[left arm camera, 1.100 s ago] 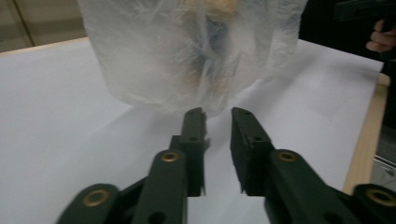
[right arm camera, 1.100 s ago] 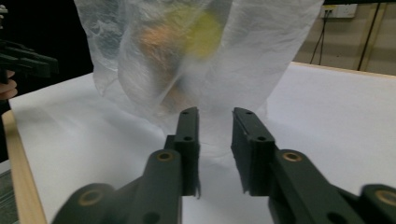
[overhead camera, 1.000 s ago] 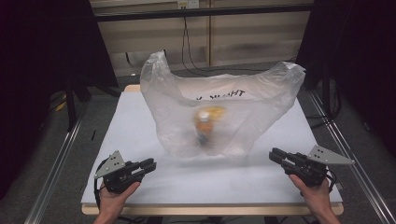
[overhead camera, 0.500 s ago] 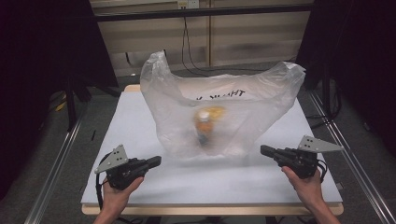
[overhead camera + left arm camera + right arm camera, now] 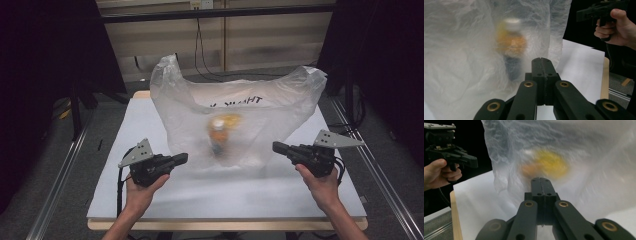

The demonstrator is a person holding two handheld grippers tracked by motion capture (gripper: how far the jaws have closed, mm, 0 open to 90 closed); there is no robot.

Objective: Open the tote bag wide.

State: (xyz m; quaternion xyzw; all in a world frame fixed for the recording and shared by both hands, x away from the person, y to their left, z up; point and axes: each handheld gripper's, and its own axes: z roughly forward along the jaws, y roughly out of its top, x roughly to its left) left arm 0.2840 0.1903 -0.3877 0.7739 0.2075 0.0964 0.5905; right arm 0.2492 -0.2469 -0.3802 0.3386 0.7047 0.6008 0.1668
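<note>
Bag (image 5: 235,120) of clear plastic stands mid-table (image 5: 150,200), mouth up, with a blurred yellow-orange bottle (image 5: 218,134) inside. At its 8 o'clock, the left gripper (image 5: 183,158) is clenched on nothing, tip just beside the bag's foot. At its 4 o'clock, the right gripper (image 5: 276,147) is likewise clenched and empty, pointing at the bag's lower edge.

High view overhead facing forward, claw views close, sharing the bag (image 5: 235,120)
</note>
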